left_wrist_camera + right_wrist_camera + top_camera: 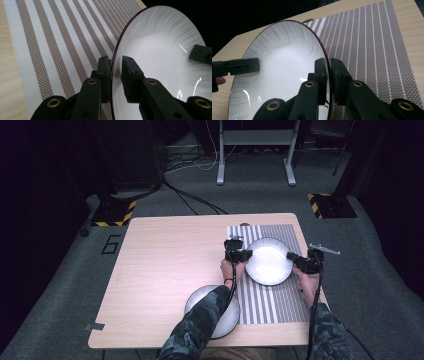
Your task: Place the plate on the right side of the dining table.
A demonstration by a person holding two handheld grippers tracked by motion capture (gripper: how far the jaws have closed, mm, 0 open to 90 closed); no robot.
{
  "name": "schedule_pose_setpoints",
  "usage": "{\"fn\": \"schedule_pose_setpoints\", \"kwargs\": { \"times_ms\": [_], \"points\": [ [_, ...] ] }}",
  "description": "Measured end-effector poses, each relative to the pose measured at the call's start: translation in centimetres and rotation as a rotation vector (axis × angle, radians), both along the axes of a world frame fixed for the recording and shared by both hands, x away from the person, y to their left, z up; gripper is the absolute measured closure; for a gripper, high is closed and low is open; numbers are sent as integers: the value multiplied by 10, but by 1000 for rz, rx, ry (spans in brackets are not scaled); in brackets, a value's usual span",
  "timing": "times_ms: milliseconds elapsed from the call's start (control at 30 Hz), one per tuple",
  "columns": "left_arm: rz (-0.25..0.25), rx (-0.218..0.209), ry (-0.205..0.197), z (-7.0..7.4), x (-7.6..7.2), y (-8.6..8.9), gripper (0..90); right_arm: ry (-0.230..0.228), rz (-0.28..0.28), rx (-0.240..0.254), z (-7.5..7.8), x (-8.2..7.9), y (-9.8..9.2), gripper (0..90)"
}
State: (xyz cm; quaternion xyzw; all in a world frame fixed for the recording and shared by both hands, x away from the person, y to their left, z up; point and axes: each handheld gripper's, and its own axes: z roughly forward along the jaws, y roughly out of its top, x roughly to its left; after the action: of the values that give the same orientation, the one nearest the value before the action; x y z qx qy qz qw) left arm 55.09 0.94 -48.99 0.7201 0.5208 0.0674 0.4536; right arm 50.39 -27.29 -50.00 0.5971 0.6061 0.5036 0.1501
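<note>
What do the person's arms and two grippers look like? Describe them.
Both sleeves are dark camouflage. The left gripper and right gripper are matte black with blocky jaws and brass-ringed pivots. A black cable trails along the right forearm, and the right gripper carries a grey plate.

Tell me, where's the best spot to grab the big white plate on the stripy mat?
Probably the thin rim, from two opposite sides, as here. The plate is wide and shallow, so only its edge fits between jaws. The left gripper is shut on the rim at the plate's left side and the right gripper on the opposite side, above the striped mat.
</note>
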Motion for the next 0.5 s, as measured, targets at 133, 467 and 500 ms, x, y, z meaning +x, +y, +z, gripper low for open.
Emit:
{"fn": "schedule_pose_setpoints", "kwargs": {
  "times_ms": [133, 467, 500],
  "points": [
    [9, -2, 8, -2, 1, -1, 770, 10, -2, -1, -3, 2, 0, 837],
    [16, -4, 42, -7, 5, -2, 769, 20, -16, -19, -4, 4, 1, 838],
    [19, -6, 47, -7, 5, -2, 768, 21, -19, -24, -5, 5, 2, 838]
  ]
}}
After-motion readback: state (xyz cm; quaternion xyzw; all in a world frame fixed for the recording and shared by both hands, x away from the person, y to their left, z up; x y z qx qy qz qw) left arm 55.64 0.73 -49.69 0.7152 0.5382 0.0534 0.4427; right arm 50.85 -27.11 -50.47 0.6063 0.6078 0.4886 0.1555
